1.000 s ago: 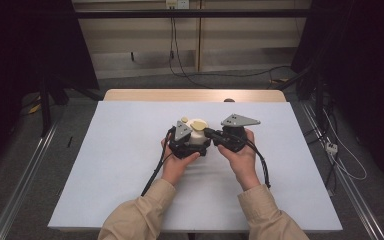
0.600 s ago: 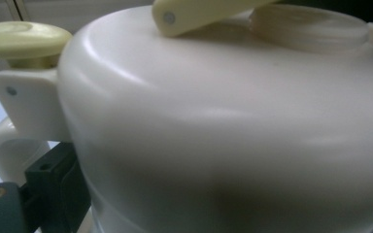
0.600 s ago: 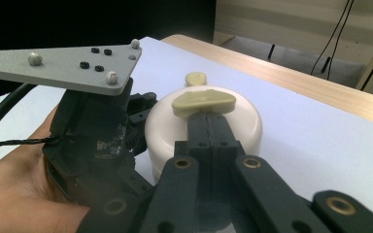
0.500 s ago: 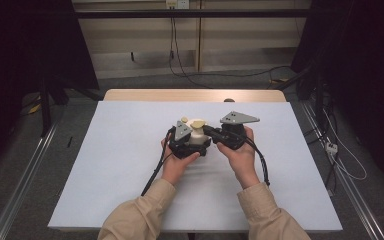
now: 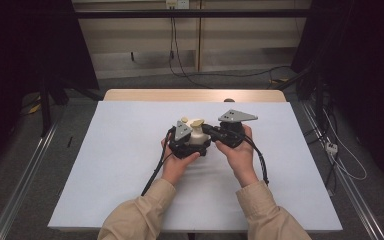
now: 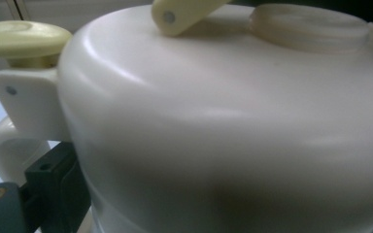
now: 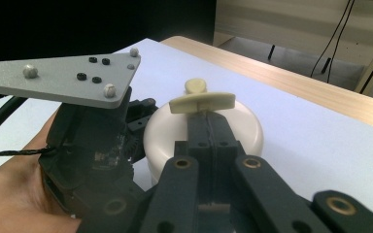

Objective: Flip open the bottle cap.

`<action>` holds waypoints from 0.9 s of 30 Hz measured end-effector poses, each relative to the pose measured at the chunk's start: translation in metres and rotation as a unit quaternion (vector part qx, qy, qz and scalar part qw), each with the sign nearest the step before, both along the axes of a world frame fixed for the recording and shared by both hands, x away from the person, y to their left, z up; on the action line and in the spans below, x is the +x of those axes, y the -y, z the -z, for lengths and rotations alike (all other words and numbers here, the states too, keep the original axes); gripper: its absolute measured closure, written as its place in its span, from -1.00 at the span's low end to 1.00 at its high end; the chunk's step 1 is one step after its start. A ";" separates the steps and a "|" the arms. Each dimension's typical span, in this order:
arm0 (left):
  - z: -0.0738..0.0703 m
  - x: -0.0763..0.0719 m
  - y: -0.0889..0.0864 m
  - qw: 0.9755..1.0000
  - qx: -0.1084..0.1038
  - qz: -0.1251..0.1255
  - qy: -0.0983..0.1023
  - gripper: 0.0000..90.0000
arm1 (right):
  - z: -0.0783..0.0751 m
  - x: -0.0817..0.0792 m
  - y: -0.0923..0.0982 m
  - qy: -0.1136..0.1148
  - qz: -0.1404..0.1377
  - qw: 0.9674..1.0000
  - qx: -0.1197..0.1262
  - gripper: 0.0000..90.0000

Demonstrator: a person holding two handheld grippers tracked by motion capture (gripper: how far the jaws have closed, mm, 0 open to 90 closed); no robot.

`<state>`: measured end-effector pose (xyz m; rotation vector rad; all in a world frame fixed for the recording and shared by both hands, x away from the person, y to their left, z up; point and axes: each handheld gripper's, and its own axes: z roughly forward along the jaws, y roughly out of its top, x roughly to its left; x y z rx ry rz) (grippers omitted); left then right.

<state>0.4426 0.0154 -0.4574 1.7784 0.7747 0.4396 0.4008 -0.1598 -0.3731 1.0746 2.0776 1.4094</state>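
Observation:
A cream-white pot (image 5: 196,135) stands at the middle of the white table sheet (image 5: 125,155), held between both hands. It has a pale yellow bar (image 7: 202,102) across its lid, a yellow knob (image 7: 194,86) behind that, and a round cap (image 6: 311,26). My left gripper (image 5: 194,144) clasps the pot's body from the left; one black finger (image 6: 53,187) presses on its side by the white handle (image 6: 9,145). My right gripper (image 7: 208,116) reaches over the lid from the right, jaws together, tips pinched on the yellow bar.
The sheet covers a wooden table whose far edge (image 5: 195,95) shows bare. Black cables (image 5: 155,170) trail from both grippers toward the near edge. Metal rails (image 5: 25,185) run along both sides on the floor, and wires (image 5: 340,155) lie on the floor at the right.

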 end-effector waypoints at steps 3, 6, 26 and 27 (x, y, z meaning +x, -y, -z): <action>0.000 0.000 0.000 1.000 0.000 -0.001 0.000 -0.90 | -0.001 0.001 -0.001 0.001 0.000 1.000 0.000 1.00; 0.000 0.000 0.000 1.000 0.000 -0.001 0.000 -0.90 | -0.001 0.002 -0.001 0.002 -0.002 1.000 -0.002 1.00; 0.000 0.000 0.000 1.000 0.000 -0.002 0.000 -0.90 | -0.001 0.009 -0.005 0.000 0.001 1.000 0.004 1.00; 0.000 0.000 0.000 1.000 0.000 -0.002 0.000 -0.90 | -0.001 0.010 -0.005 0.001 0.001 1.000 0.004 1.00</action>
